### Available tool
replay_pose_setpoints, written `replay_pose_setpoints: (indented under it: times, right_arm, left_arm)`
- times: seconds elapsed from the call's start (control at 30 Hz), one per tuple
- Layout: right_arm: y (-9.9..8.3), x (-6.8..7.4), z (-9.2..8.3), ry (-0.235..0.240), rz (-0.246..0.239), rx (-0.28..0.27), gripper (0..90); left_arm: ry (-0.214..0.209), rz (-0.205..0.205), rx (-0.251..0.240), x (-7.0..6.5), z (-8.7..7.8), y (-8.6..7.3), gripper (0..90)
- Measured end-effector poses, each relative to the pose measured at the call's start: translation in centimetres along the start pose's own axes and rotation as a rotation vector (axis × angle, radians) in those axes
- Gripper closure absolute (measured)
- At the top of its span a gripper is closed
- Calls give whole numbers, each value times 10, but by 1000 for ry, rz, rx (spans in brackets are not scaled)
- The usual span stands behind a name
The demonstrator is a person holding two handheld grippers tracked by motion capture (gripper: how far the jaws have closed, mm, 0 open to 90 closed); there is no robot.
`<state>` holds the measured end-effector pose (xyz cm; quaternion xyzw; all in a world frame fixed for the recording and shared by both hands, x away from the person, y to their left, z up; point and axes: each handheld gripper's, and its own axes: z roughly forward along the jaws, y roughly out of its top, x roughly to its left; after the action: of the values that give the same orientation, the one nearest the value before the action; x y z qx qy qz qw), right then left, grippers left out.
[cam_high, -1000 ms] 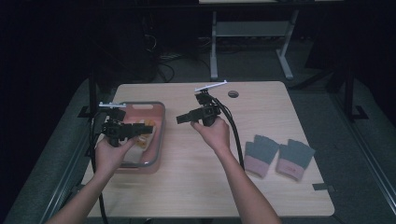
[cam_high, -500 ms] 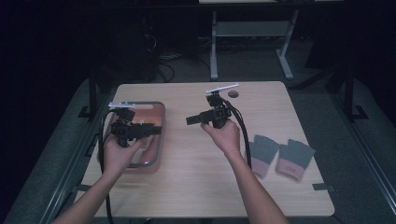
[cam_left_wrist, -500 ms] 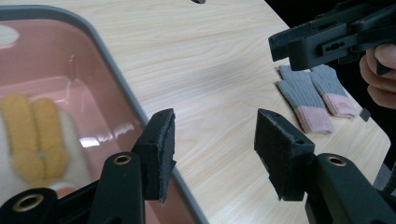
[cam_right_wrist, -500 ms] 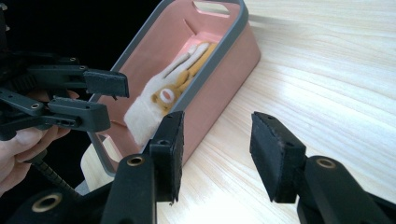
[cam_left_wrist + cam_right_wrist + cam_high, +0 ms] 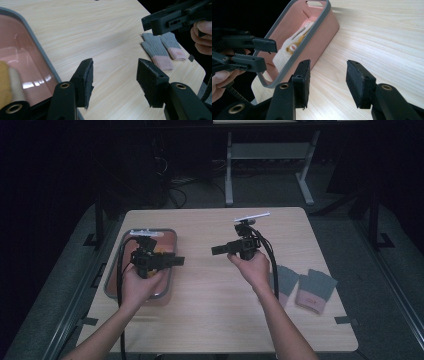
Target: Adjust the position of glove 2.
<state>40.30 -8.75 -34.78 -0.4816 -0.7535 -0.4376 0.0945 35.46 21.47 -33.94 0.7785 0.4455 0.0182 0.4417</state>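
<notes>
Grippers left (image 5: 175,261) and right (image 5: 216,250) both agape, empty; socks' (image 5: 163,50) label unreadable.

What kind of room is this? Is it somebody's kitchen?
Probably not a kitchen. It looks like a dim lab or workshop: a plain wooden table stands alone on grey floor, cables lie tangled behind it beside a metal stand, and a person holds a wired left gripper and right gripper.
</notes>
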Motion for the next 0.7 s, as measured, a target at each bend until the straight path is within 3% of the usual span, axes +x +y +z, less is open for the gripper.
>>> replay_pose_setpoints:
  times: [0.7]
  right_arm:
    - [-23,-32,-34,-74,34,-13,513]
  left_arm:
    - [-48,43,12,-30,31,1,413]
